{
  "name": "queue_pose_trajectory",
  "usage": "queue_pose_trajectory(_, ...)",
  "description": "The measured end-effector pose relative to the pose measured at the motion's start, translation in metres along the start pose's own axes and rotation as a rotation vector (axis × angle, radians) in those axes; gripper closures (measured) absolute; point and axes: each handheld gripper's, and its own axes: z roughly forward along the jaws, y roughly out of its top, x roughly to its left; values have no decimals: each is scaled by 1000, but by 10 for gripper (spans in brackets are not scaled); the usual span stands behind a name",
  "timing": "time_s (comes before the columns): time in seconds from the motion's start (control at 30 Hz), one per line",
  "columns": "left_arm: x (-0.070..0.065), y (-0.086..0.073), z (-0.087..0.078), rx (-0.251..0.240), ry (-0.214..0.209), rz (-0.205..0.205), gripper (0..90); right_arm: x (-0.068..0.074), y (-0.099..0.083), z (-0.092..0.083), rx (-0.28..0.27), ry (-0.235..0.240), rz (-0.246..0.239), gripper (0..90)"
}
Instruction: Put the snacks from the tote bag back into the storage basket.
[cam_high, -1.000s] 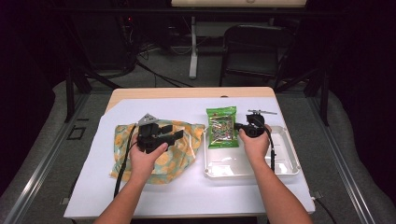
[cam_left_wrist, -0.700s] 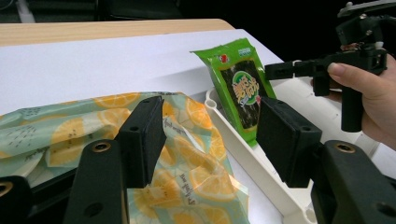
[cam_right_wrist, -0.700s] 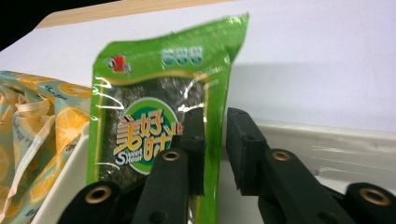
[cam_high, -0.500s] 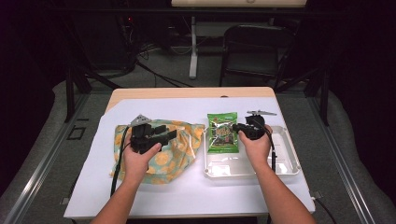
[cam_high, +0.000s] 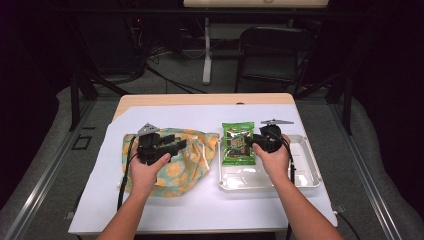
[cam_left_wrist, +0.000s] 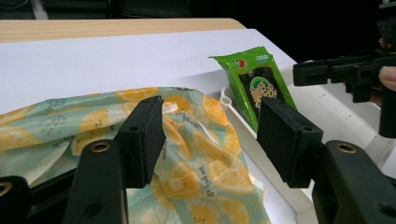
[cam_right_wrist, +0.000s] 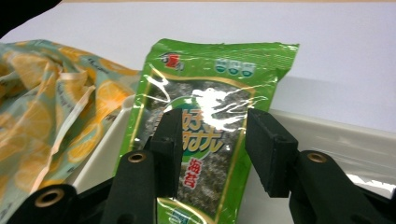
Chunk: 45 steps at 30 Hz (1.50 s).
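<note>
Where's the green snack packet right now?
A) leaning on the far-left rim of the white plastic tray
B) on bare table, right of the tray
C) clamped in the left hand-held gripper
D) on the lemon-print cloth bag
A: the green foil snack packet lies propped against the far-left rim of the white plastic tray, beside the lemon-print cloth bag.

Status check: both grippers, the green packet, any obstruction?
Right gripper just opened, off the green packet. Packet leans on tray edge. Left gripper open over the bag. Nothing in the way.

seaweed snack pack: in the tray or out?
In. The green seaweed snack pack lies at the left end of the white tray, its top edge propped on the rim. The right gripper, jaws just opened, no longer clamps it.
</note>
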Motion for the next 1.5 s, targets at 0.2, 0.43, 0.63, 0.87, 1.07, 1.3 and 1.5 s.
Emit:
queue_pose_trajectory(0.2, 4, 0, -2, -3, 10, -4, 410, 15, -4, -9, -9, 1, -70, 551)
queue_pose_trajectory(0.43, 5, 0, -6, -10, 25, -2, 409, 33, -11, -17, 17, 33, -141, 533)
queue_pose_trajectory(0.63, 8, 0, -9, -2, 37, -6, 409, 51, -22, -27, 11, 58, -179, 532)
queue_pose_trajectory(0.87, 12, -2, -10, -1, 45, -19, 409, 60, -35, -36, -39, 81, -200, 533)
queue_pose_trajectory(1.07, 18, -5, -11, 6, 59, -23, 409, 58, -47, -40, -66, 72, -220, 533)
queue_pose_trajectory(1.3, 23, -9, -10, 24, 76, -31, 409, 53, -54, -35, -58, 68, -199, 534)
queue_pose_trajectory(1.5, 24, -11, -9, 26, 77, -29, 409, 52, -55, -31, -34, 77, -203, 527)
